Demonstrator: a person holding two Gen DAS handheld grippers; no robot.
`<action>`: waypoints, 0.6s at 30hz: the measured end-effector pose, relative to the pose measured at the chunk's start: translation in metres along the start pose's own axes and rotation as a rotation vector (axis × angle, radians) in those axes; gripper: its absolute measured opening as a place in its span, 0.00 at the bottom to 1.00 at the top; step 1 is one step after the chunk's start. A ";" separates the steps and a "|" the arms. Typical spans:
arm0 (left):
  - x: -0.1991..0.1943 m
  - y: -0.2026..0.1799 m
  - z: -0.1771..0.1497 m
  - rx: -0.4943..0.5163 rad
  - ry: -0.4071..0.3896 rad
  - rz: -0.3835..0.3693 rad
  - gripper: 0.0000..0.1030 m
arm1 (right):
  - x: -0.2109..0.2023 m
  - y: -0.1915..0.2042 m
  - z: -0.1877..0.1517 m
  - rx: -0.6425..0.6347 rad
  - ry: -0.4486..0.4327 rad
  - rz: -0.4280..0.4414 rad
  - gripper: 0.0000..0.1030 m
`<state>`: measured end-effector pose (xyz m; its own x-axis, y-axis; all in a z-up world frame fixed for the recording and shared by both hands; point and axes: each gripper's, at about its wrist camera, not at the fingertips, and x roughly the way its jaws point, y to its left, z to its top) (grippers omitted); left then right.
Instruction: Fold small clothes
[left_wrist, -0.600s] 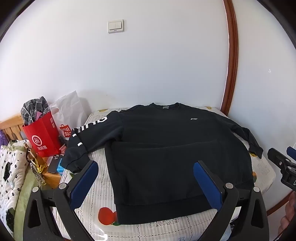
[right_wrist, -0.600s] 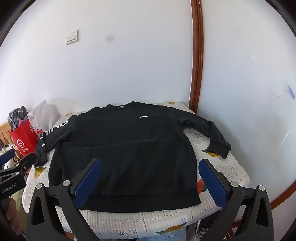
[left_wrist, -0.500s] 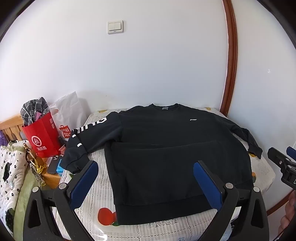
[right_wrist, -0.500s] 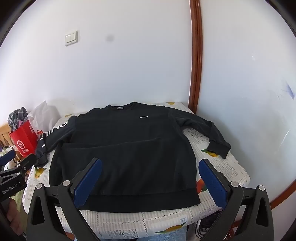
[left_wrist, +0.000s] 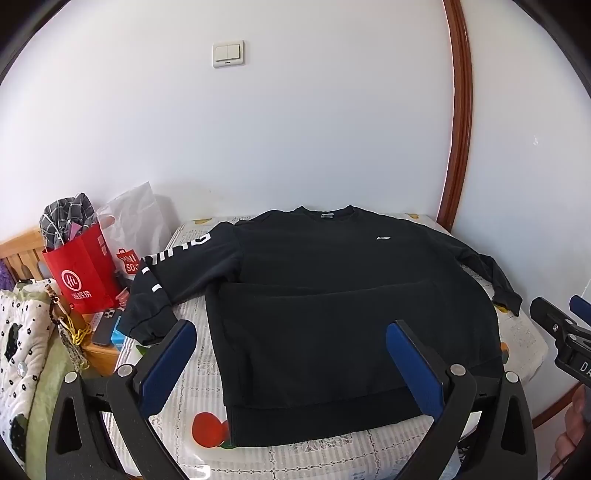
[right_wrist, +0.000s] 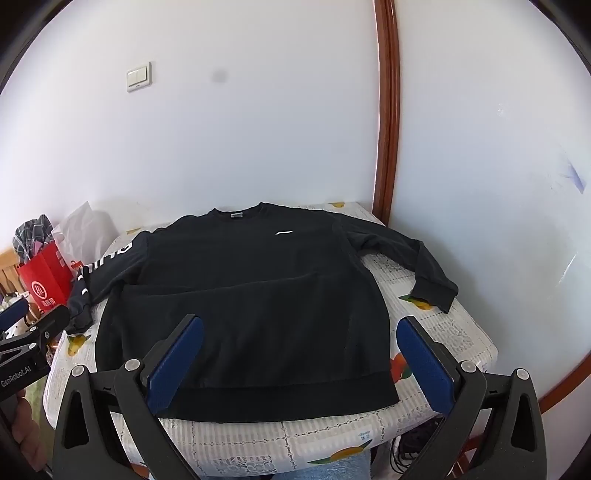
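Note:
A black long-sleeved sweatshirt (left_wrist: 332, 295) (right_wrist: 251, 295) lies flat, front up, on a small table with a white fruit-print cloth (left_wrist: 162, 417) (right_wrist: 443, 332). Its collar is at the far side and its hem at the near edge. Both sleeves are spread out; the one on the left carries white lettering (left_wrist: 177, 254). My left gripper (left_wrist: 291, 343) hovers above the hem, open, with nothing between its blue pads. My right gripper (right_wrist: 301, 336) is likewise open and empty above the hem. Each gripper's tip shows at the edge of the other's view.
A red paper bag (left_wrist: 81, 273) with checked cloth and a white plastic bag (left_wrist: 136, 218) stand left of the table. A phone (left_wrist: 105, 326) lies on a wooden stand. White walls and a brown wooden trim (left_wrist: 458, 129) close the back and right.

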<state>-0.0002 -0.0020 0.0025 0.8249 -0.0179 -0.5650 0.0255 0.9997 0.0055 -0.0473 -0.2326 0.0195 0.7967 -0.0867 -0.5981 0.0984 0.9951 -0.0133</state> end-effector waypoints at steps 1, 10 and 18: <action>0.000 0.001 0.001 -0.002 0.002 -0.001 1.00 | -0.001 0.001 0.000 0.001 -0.002 -0.001 1.00; -0.001 0.000 0.002 0.002 0.002 -0.005 1.00 | 0.000 -0.007 -0.001 0.010 -0.001 -0.007 1.00; -0.001 -0.005 0.000 0.011 0.005 0.000 1.00 | -0.004 -0.004 -0.002 -0.003 -0.013 -0.013 1.00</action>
<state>-0.0008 -0.0068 0.0031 0.8220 -0.0174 -0.5692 0.0315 0.9994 0.0149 -0.0515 -0.2360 0.0204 0.8031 -0.1005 -0.5874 0.1072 0.9940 -0.0236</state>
